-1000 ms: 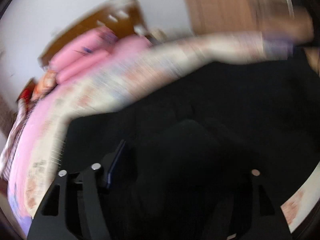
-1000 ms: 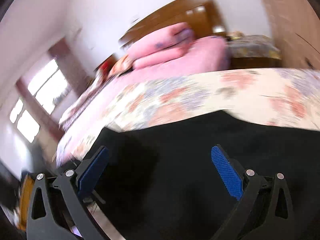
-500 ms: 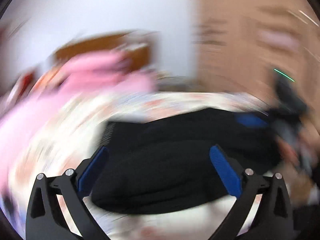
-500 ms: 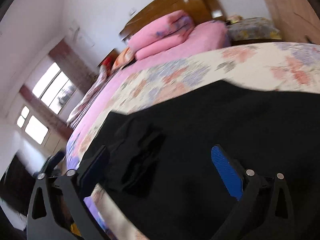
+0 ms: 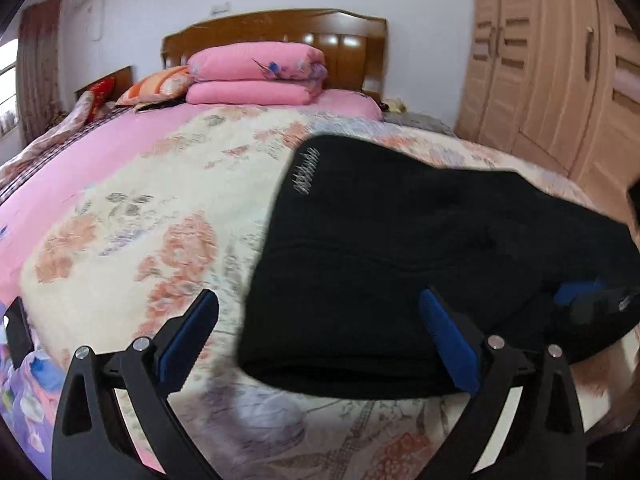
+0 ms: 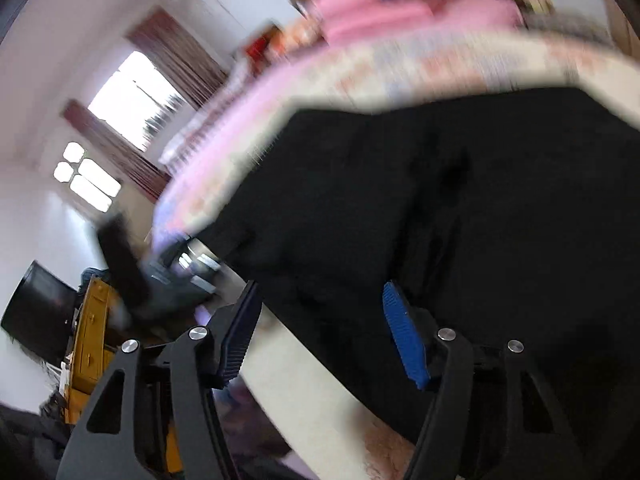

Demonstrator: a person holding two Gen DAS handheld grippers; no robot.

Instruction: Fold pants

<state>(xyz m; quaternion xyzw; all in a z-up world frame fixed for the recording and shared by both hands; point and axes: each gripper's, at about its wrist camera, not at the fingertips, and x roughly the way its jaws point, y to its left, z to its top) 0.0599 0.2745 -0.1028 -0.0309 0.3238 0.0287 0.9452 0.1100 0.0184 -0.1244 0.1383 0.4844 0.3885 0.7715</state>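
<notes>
While both tools are held low over the bed, the black fleece pants (image 5: 400,256) are seen lying folded on the cream floral bedspread (image 5: 132,240), toward the foot of the bed and on its right side as seen by the left wrist camera. A line of pale embroidered lettering is visible near the far left edge of the garment, and a thick rounded fold faces the left camera. The left hand-held gripper (image 5: 320,340) is spread wide and holds nothing; its left blue pad is seen over the bedspread, its right blue pad in front of the near edge of the pants, and whether that pad touches the cloth cannot be told. The right hand-held gripper (image 6: 320,328) is likewise held apart and empty, its right finger over the black cloth (image 6: 460,208) and its left finger beyond the garment's edge; the same tool appears blurred at the right edge of the left view. A stack of folded pink quilts (image 5: 256,74) is set against the brown wooden headboard (image 5: 280,28), well apart from the pants, and a light wooden wardrobe (image 5: 540,68) is seen beside the bed
</notes>
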